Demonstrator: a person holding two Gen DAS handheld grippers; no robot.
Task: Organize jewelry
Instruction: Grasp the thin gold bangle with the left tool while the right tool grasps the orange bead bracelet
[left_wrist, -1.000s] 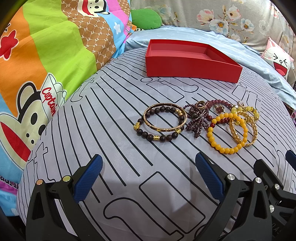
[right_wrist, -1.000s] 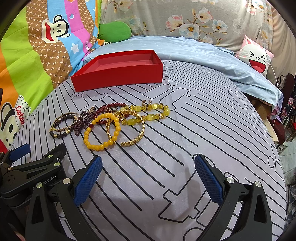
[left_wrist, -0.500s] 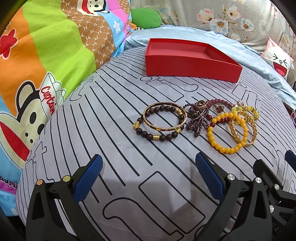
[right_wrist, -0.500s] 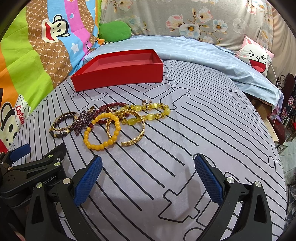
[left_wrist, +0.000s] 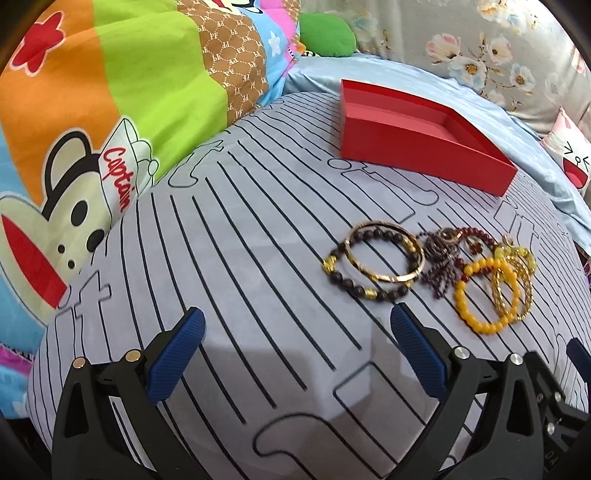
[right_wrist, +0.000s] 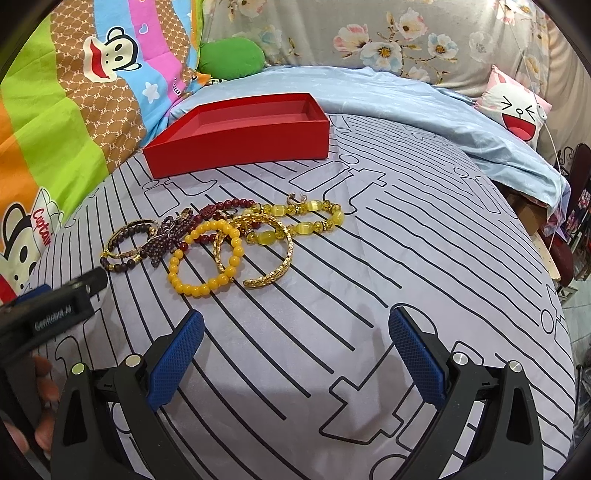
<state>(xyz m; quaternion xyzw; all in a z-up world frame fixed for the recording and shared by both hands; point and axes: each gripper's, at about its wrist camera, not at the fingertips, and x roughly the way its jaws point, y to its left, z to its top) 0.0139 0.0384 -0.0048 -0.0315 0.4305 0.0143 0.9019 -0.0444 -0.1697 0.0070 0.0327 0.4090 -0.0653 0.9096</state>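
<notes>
Both grippers, left (left_wrist: 295, 354) and right (right_wrist: 295, 354), fingers spread, empty. Left has swung leftward since 0.5 s ago; bracelets (right_wrist: 221, 240) unmoved on bed, before empty red box (right_wrist: 240, 140). Nothing sorted yet.

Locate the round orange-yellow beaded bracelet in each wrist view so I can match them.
Left wrist view: round orange-yellow beaded bracelet lies right of centre, at the pile's near right.
Right wrist view: it lies left of centre, at the pile's near edge.
Shared landmark: open red rectangular box behind the pile.

a bedroom: striped bedsheet (right_wrist: 369, 258), cartoon quilt (left_wrist: 110, 92), pillows (right_wrist: 517, 110).
</notes>
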